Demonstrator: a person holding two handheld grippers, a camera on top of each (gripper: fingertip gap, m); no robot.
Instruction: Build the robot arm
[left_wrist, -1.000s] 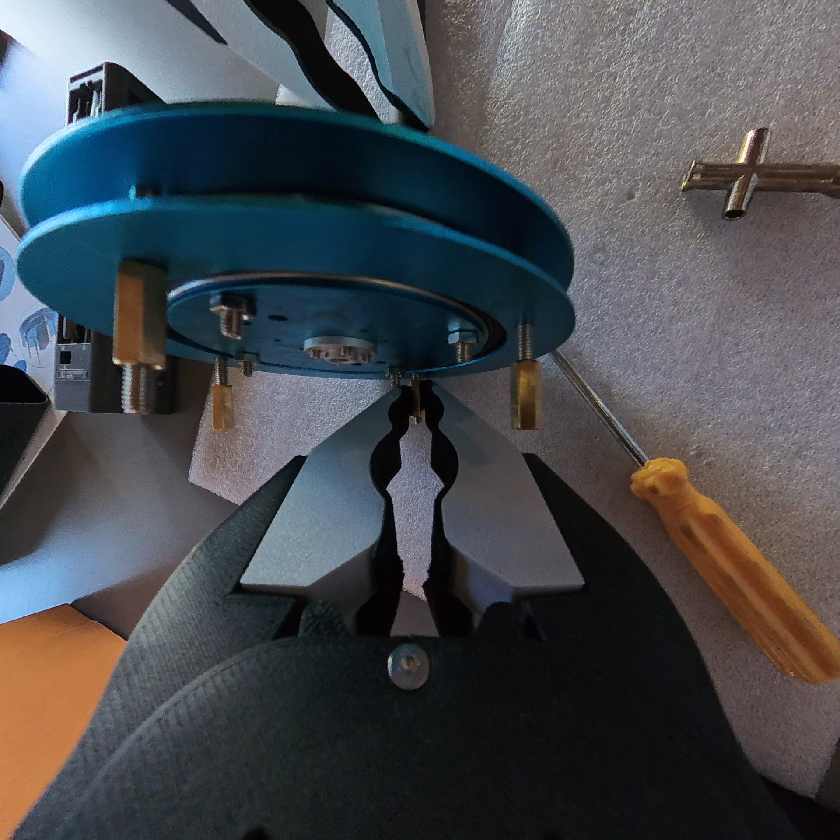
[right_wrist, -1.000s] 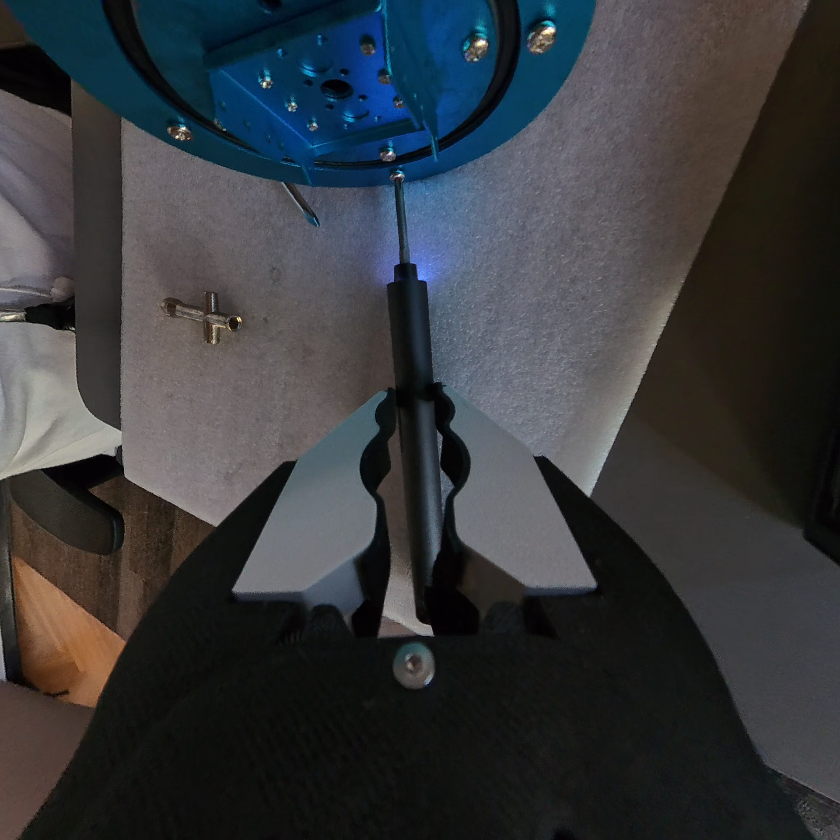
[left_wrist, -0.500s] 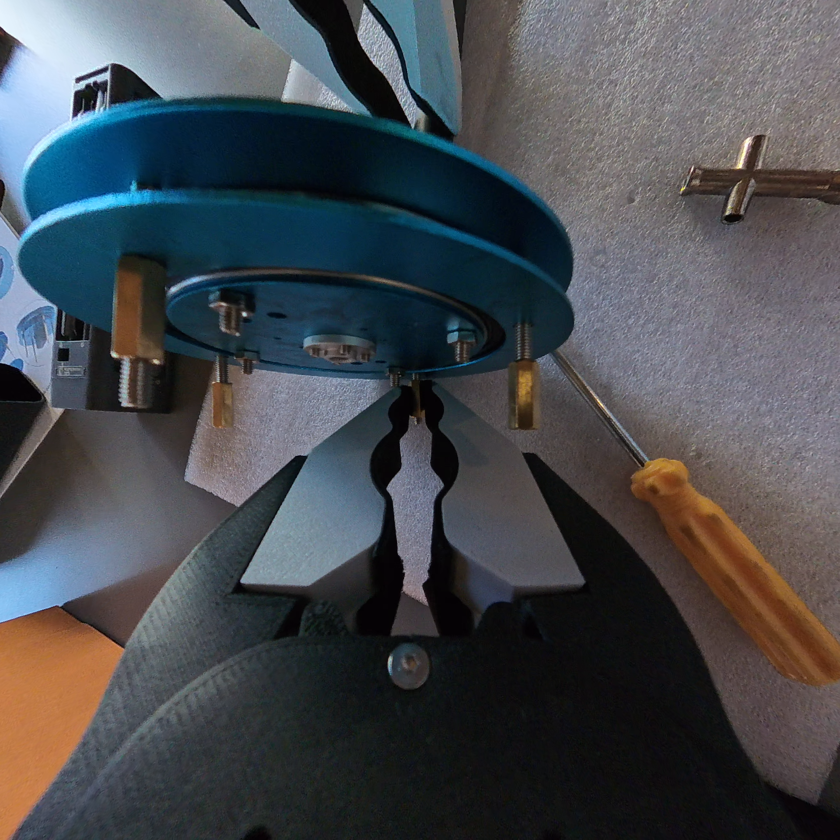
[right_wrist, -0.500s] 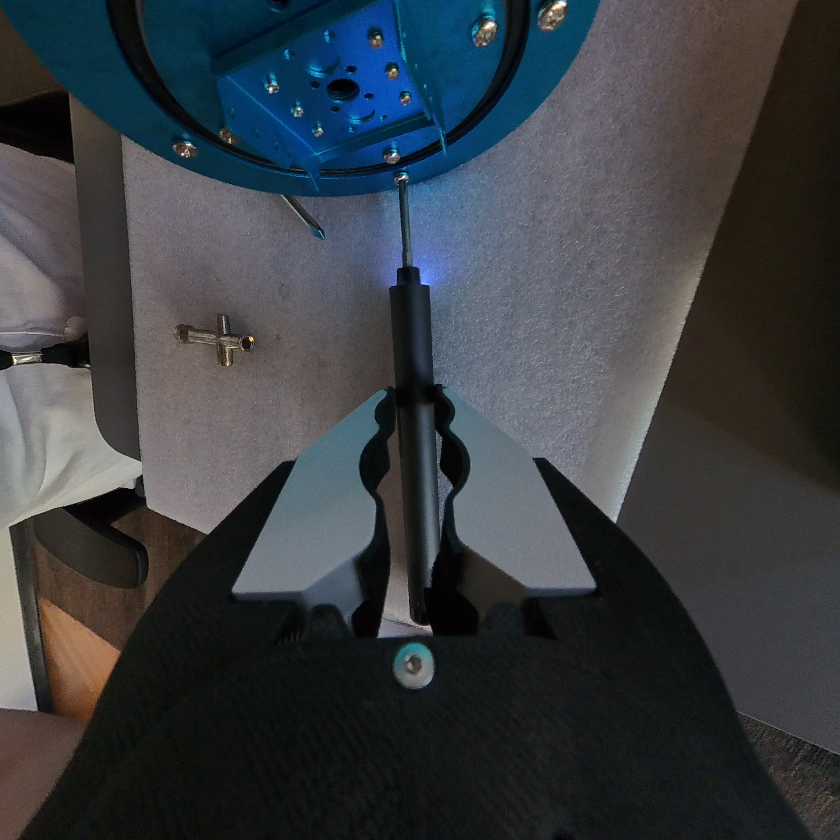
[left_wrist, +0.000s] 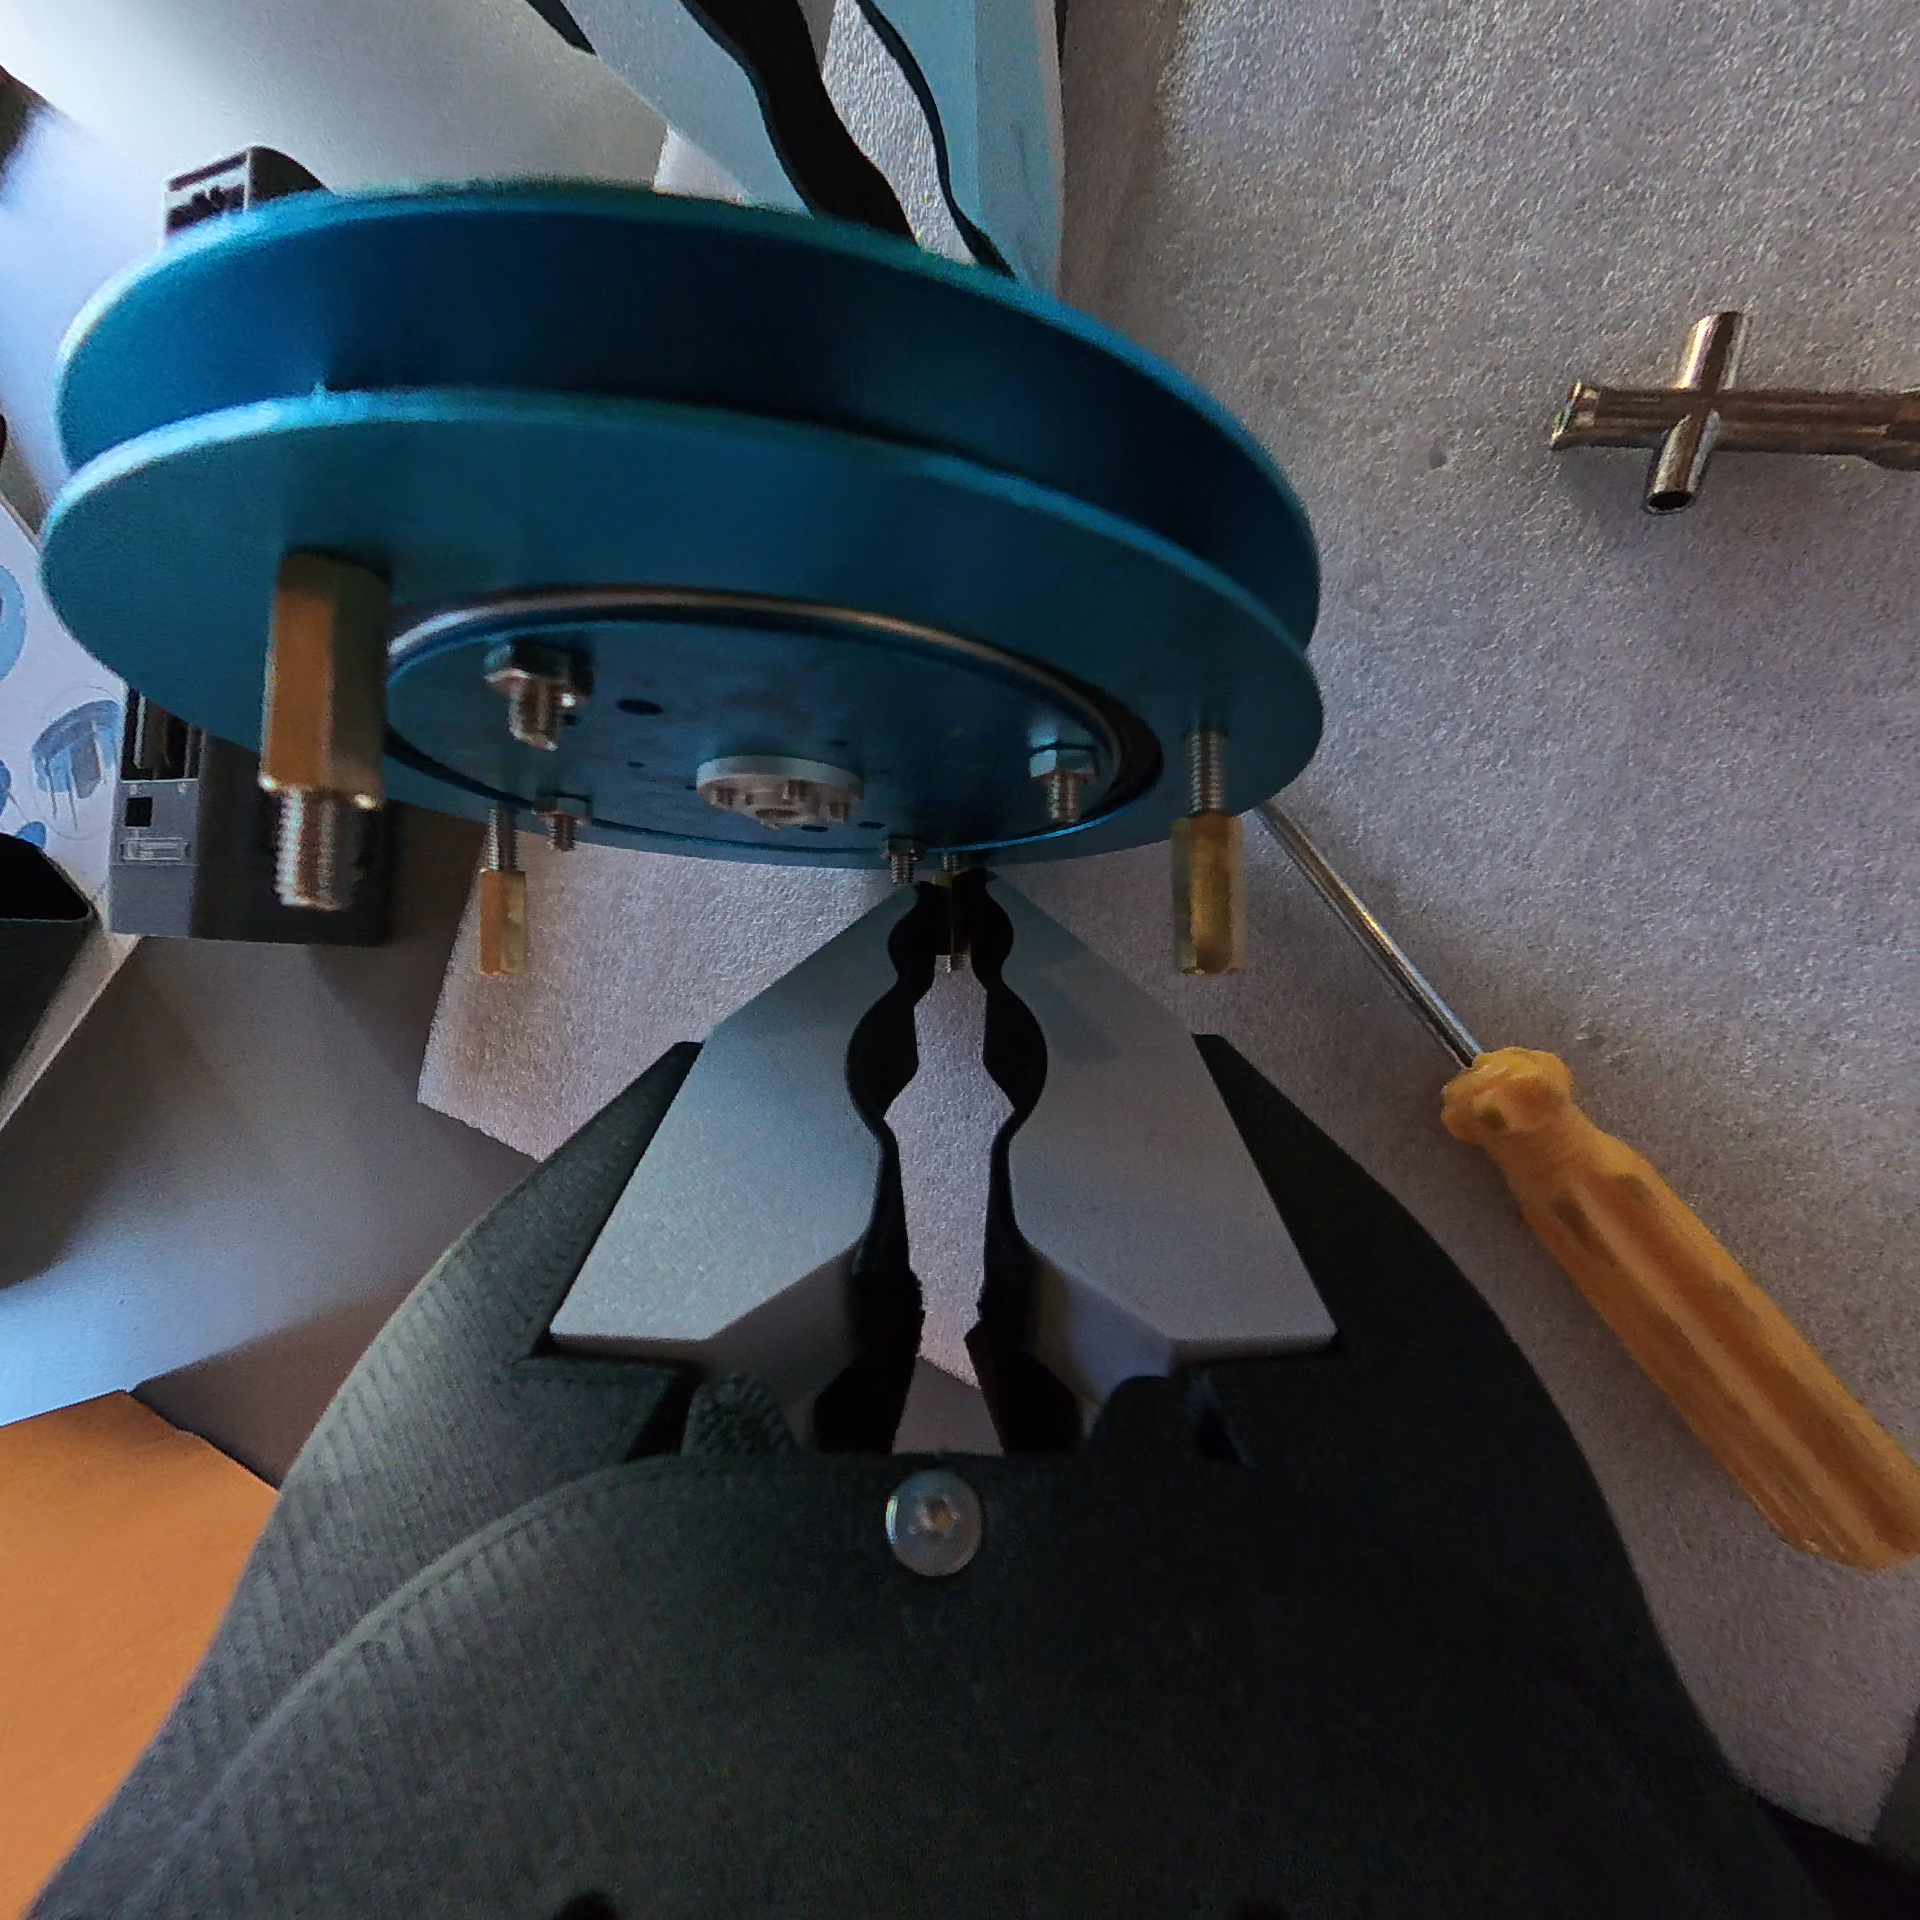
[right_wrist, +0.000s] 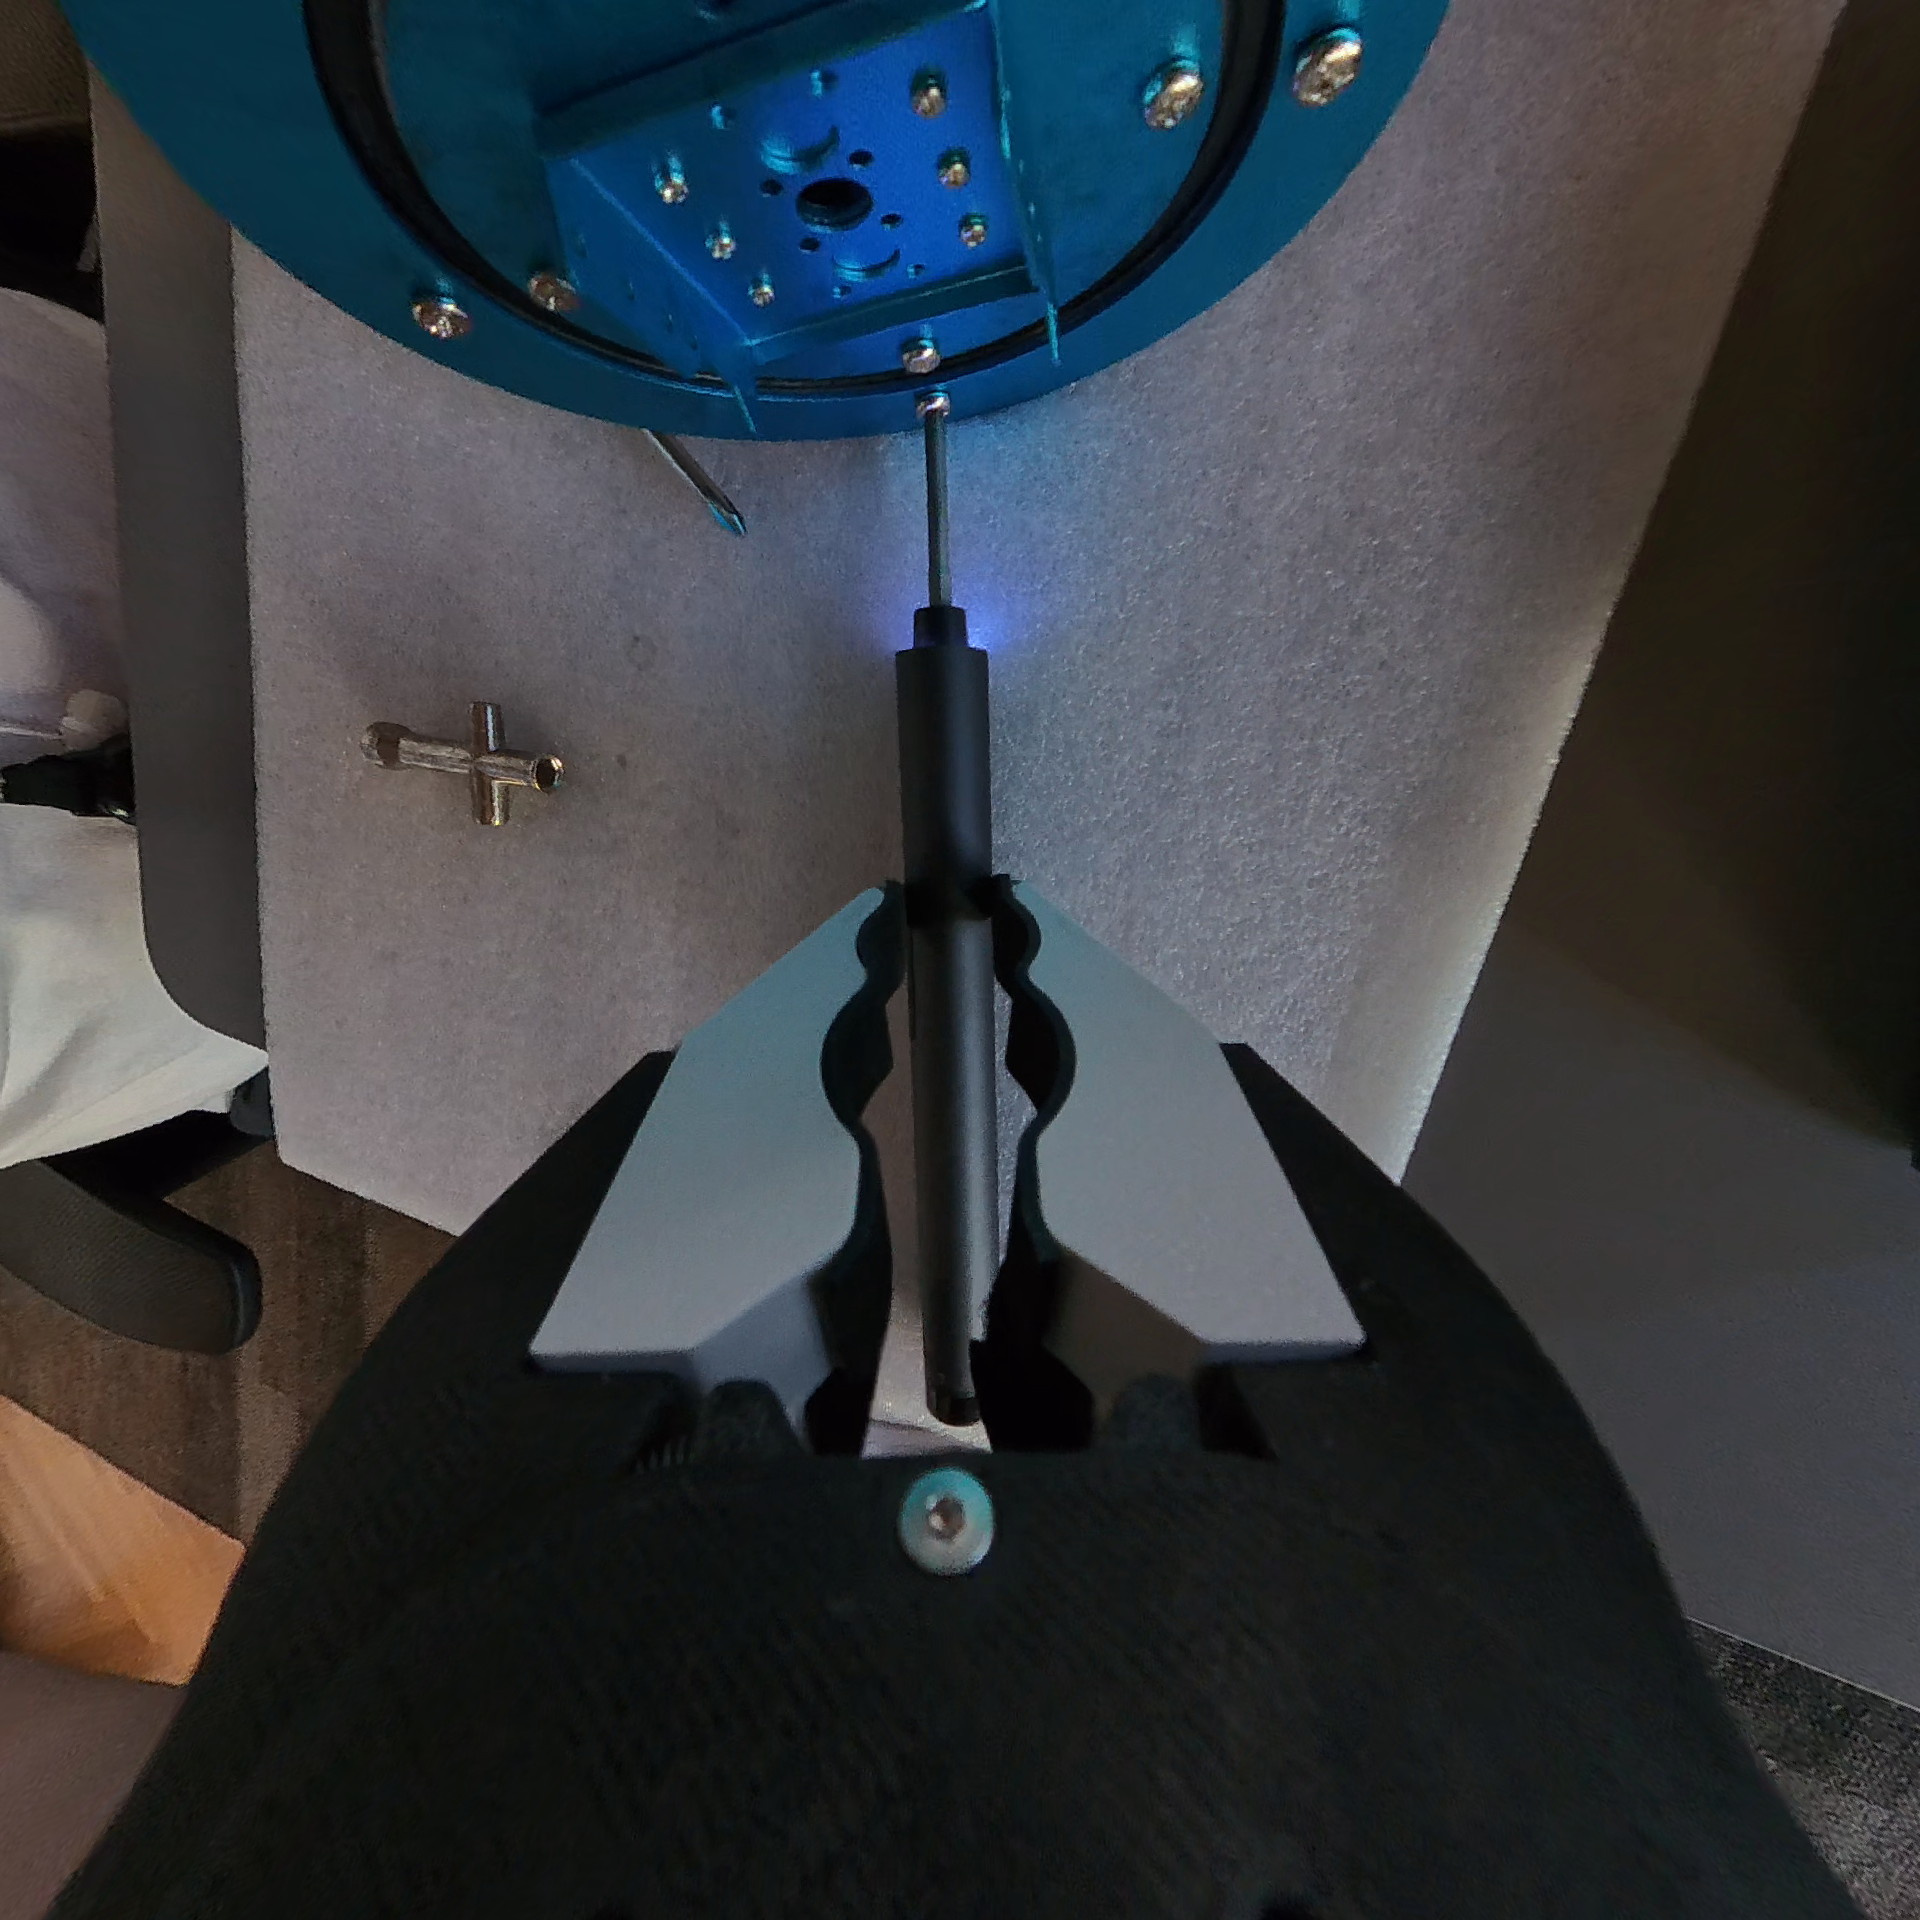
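Blue round plates (left_wrist: 675, 540), two stacked discs with a bearing ring and a square bracket (right_wrist: 821, 197) on the far face, sit tilted above the grey foam mat (left_wrist: 1558, 727), held up off it between your two grippers. Your left gripper (left_wrist: 951, 920) has its jaws nearly together, pinched at the tips on a small brass standoff (left_wrist: 951, 930) under the lower plate's rim; other brass standoffs (left_wrist: 1205, 894) hang from that same plate on threaded studs, one to the right of your tips and two more to the left. Your right gripper (right_wrist: 948, 899) is clamped on a slim black electric screwdriver (right_wrist: 948, 790), whose body runs back between the fingers; a bluish light glows at its nose, and its thin bit (right_wrist: 940, 509) reaches up to a screw head (right_wrist: 937, 400) at the plate's near edge, touching it or very nearly so. On the mat, a yellow-handled screwdriver (left_wrist: 1662, 1299) lies to the right of your left gripper, its shaft running up under the plates, with the tip showing past the rim in the right wrist view. A metal cross wrench (right_wrist: 473, 764) lies well apart from both grippers, farther out on the foam. Beyond the plates, in the left wrist view, you can see the right gripper's pale fingers (left_wrist: 1008, 135) from the other side.
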